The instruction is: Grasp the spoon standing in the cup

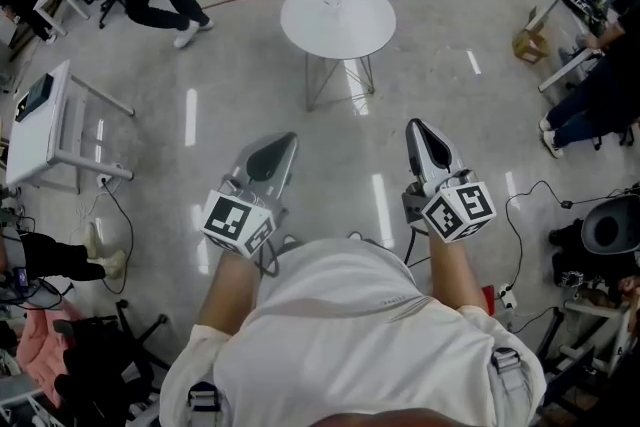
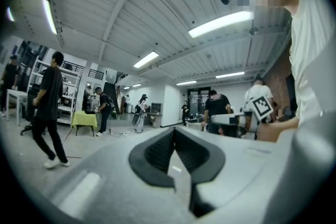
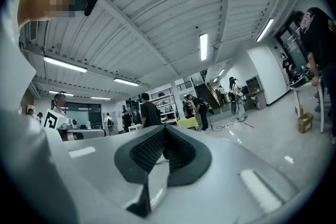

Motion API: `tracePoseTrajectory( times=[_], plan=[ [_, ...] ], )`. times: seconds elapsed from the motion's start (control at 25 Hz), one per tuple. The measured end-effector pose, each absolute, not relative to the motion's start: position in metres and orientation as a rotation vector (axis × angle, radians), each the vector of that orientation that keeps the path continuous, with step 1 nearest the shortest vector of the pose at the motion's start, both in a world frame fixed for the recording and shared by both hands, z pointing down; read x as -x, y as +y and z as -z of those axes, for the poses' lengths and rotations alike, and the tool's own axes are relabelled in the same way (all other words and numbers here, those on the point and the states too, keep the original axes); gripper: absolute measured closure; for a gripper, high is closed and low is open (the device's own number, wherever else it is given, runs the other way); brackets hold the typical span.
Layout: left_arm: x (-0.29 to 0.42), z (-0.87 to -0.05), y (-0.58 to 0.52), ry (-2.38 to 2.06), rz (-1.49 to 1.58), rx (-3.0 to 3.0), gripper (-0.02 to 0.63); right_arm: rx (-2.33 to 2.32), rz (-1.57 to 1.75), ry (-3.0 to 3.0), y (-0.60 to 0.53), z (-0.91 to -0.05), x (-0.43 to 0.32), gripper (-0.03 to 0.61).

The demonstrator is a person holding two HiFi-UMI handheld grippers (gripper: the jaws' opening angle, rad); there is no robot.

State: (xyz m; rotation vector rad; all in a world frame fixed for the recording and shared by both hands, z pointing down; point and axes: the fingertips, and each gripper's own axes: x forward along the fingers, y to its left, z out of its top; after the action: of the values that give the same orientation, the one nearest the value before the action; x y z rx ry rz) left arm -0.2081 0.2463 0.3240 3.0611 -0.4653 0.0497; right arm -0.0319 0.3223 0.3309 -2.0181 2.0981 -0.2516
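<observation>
Gleaming grey floor [image 1: 250, 85], round white table [image 1: 350, 30] — ahead

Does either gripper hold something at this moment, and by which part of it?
Nothing is held. The left gripper and the right gripper both have their jaws together with nothing between them, well short of the round white table.
</observation>
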Motion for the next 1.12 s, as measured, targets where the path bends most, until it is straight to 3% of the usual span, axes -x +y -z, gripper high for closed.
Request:
tracePoseTrajectory(
  times=[0.56, 1.12],
  plan=[
    [0.142, -0.356, 0.25, -0.53, -0.154, -3.02, 0.612, 1.935, 0.417, 2.118, 0.311, -0.382, -0.037, 0.572],
    [0.07, -0.363, 0.073, -0.398, -0.104, -3.004, 0.612, 2.1, 0.407, 2.079, 0.155, -0.376, -0.111, 0.572]
  ],
)
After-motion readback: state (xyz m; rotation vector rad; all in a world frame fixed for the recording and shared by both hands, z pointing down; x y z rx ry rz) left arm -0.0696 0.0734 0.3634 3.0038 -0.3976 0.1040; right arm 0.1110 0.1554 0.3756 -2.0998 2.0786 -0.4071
